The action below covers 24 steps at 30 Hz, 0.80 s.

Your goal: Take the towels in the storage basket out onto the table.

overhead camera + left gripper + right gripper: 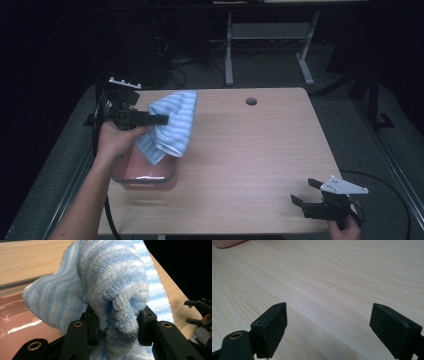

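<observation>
A blue and white striped towel (172,125) hangs bunched above the table's left side, over the far end of a pink tray (145,172). My left gripper (160,120) is shut on the towel, and the left gripper view shows the terry cloth (115,285) squeezed between the two black jaws with the tray's pink floor (20,320) below. My right gripper (306,192) rests low at the table's front right corner, open, with bare wood between its fingers (273,327).
The wooden table (250,150) has a round cable hole (251,101) near its far edge. A corner of the pink tray (227,243) lies far off in the right gripper view. Desk legs and cables stand on the dark floor behind.
</observation>
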Motion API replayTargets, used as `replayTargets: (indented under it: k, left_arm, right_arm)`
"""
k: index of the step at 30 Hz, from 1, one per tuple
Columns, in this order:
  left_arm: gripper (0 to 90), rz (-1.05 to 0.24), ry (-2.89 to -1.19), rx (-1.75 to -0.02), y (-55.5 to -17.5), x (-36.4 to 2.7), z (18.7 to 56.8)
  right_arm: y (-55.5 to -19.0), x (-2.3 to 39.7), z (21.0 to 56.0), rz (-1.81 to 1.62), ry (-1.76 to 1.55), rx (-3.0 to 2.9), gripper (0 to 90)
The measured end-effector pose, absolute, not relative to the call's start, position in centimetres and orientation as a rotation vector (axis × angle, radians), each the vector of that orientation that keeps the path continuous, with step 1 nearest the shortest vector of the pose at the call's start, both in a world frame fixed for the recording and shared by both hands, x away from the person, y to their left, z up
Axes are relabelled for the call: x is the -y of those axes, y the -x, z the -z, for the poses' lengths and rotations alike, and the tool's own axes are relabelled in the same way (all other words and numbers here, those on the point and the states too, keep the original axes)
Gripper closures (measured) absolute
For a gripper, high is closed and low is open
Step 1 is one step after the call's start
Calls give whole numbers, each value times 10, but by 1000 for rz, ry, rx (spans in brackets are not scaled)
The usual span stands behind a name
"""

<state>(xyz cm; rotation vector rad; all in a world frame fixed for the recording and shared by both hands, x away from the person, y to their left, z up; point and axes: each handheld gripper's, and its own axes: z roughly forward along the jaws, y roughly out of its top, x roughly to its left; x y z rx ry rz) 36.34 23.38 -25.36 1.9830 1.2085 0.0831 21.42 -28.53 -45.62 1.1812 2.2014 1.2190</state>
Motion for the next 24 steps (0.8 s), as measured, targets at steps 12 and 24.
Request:
replayTargets:
  k: [12,24]
  left_arm:
    - [613,-69,-2005,-1161,-369,-204,246]
    - [613,-46,-2038,-1119,-375,-174,247]
  right_arm:
    - [-215,285,457,-1220,-1196,-2202,138]
    - [-215,286,456,-1222,-1179,-2197,137]
